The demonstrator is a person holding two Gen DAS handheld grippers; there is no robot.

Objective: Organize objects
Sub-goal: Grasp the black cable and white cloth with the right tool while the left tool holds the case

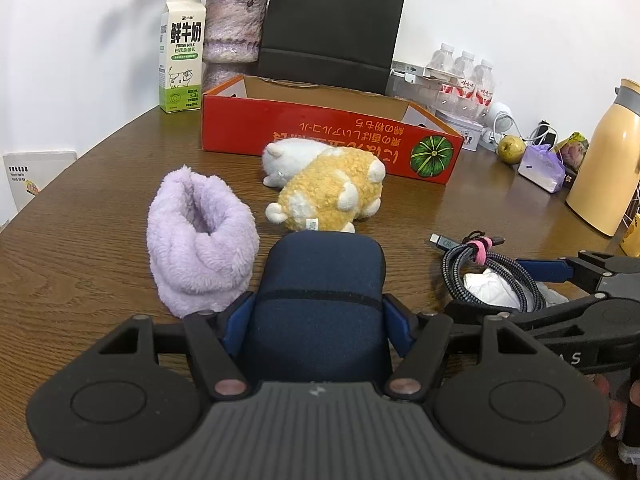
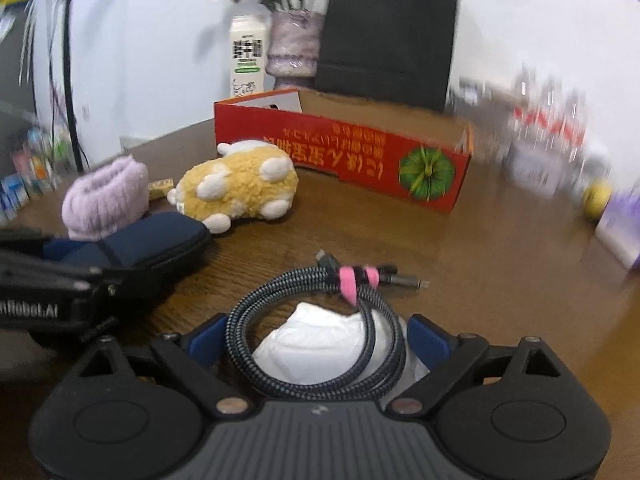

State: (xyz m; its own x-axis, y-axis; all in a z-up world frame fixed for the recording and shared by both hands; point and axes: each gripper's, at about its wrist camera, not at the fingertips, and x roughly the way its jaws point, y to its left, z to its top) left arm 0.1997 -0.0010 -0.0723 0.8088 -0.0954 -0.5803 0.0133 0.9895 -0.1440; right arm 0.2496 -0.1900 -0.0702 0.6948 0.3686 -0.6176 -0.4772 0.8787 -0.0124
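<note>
Left tool [image 1: 316, 316]: its blue fingers [image 1: 236, 328] sit against both sides of the navy case [image 1: 320, 288] and clamp it; the case lies flat on the table [image 1: 100, 240], its far end pointing at the yellow plush [image 1: 332, 196].
Right tool [image 2: 316, 340]: jaws apart, one blue finger on each side of the coiled cable [image 2: 316, 332]; the pads seem to stand just clear of the coil, though motion blur leaves that uncertain.
Coiled cable: braided, bound by a pink strap [image 2: 352, 280], lying on the table around a crumpled white tissue [image 2: 320, 344], its plugs pointing toward the table's right side.
Purple fleece pouch [image 1: 200, 240]: just left of the navy case, mouth upward.
Plush toys: the yellow one lies beyond the case, touching a white plush [image 1: 288, 156] behind it.
Red box [image 1: 328, 136]: open-topped, near the table's far edge, just behind the plush toys.
Far edge: milk carton [image 1: 182, 56], vase [image 1: 234, 32] and black paper bag [image 1: 332, 28] stand behind the box.
Right edge: yellow flask [image 1: 608, 160].
</note>
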